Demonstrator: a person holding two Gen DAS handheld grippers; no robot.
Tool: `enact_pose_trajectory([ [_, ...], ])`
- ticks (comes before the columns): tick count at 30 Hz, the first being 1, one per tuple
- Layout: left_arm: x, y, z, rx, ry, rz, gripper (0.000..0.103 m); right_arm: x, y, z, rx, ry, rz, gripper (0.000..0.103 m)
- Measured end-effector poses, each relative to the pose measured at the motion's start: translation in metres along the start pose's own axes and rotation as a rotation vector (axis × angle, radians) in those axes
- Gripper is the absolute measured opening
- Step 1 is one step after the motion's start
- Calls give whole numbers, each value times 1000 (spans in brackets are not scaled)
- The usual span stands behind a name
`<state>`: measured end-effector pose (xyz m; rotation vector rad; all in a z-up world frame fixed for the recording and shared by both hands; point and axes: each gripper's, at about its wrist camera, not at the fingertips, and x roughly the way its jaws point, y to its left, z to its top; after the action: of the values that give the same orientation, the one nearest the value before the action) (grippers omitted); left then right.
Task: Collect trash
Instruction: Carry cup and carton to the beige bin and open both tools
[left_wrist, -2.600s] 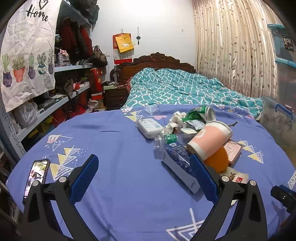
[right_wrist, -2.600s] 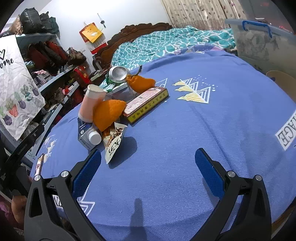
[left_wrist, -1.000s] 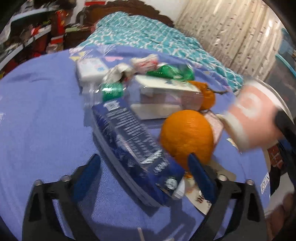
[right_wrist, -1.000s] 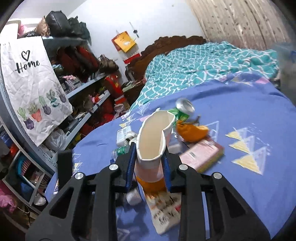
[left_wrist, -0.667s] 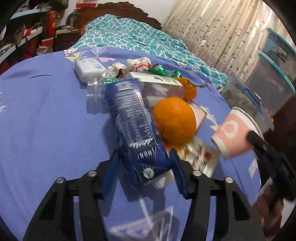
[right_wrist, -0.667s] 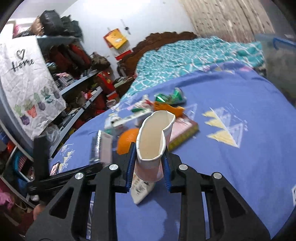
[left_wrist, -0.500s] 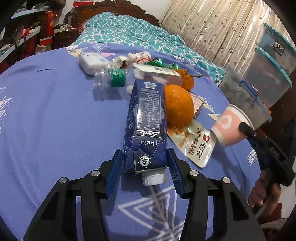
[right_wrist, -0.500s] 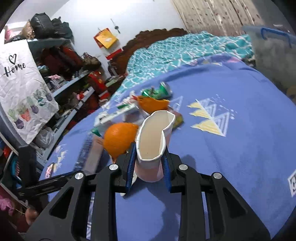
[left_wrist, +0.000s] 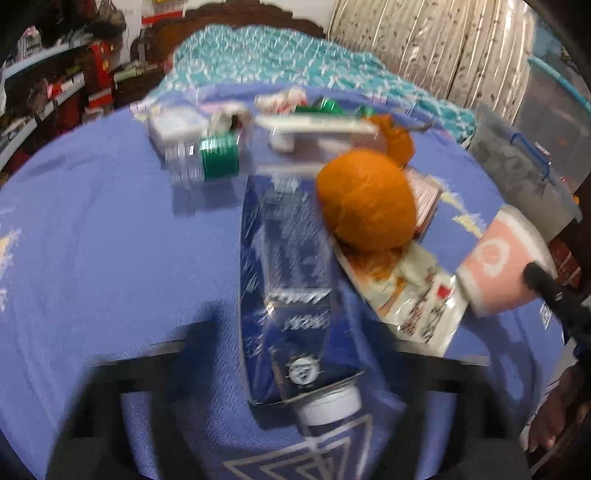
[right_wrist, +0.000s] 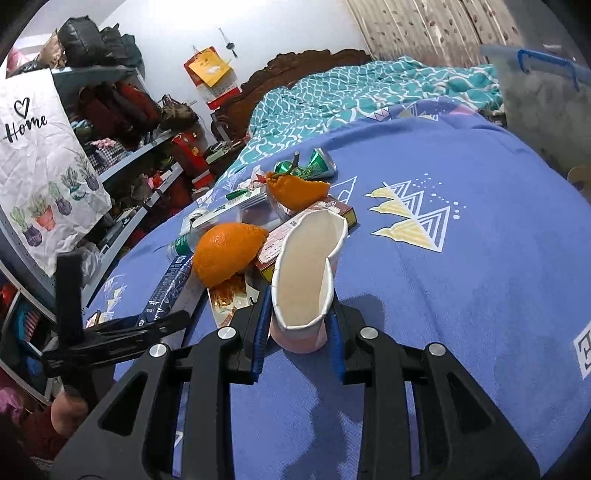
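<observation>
Since the frame half a second ago, the left tongs (left_wrist: 295, 354) have lifted the blue carton (left_wrist: 286, 280) slightly; the left view is now motion-blurred, and the carton's white cap (left_wrist: 330, 405) points toward the camera. The left tongs are clamped on the blue carton near its capped end, though the fingers appear only as dark smears at either side. The right tongs (right_wrist: 297, 328) are clamped on the pink paper cup (right_wrist: 308, 273), whose rim is squeezed out of round, with the open mouth facing the camera. In the left view the same cup sits at 3 o'clock, held above the blue counter (right_wrist: 461, 295). In that view, just right of the carton, at 1 o'clock, lies the orange peel (left_wrist: 365, 199), resting on a printed sachet wrapper (left_wrist: 413, 299). Beyond the peel, at 12 o'clock, lie a clear plastic box (left_wrist: 317, 136) and a second peel piece (left_wrist: 397, 142). At 11 o'clock a clear bottle with a green label (left_wrist: 207, 160) lies on its side beside a white packet (left_wrist: 173, 125). In the right view, a flat pink box (right_wrist: 314, 221) lies just beyond the cup at 12 o'clock, and a crushed green can (right_wrist: 314, 164) lies farther out. A bed with a teal quilt (right_wrist: 369, 92) stands behind the counter.
</observation>
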<state>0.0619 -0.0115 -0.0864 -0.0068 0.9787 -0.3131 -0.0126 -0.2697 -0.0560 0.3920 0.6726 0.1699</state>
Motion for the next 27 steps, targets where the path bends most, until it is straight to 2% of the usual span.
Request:
enact_pose_trajectory([
  [4, -17, 25, -7, -67, -23, -28, 48, -12, 1, 6, -8, -46, 9, 28],
  [7, -43, 41, -15, -100, -82, -67, 48, -21, 0, 13, -12, -89, 7, 28],
  [11, -77, 51, -20, -125, -166, -161, 48, -16, -4, 12, -15, -60, 6, 28],
  [13, -87, 43, -16, -112, -190, -206, 48, -17, -8, 10, 3, -56, 15, 28],
  [16, -92, 14, -4, -36, -196, -248, 48, -24, -18, 11, 18, -82, 4, 28],
  [20, -76, -43, 19, 81, -146, -334, 48, -41, -40, 13, 66, -135, -36, 28],
  [24, -44, -124, 42, 232, -64, -430, 48, -68, -86, 14, 156, -200, -108, 28],
  [27, -13, -198, 58, 353, 22, -498, 48, -92, -129, 14, 232, -249, -176, 28],
])
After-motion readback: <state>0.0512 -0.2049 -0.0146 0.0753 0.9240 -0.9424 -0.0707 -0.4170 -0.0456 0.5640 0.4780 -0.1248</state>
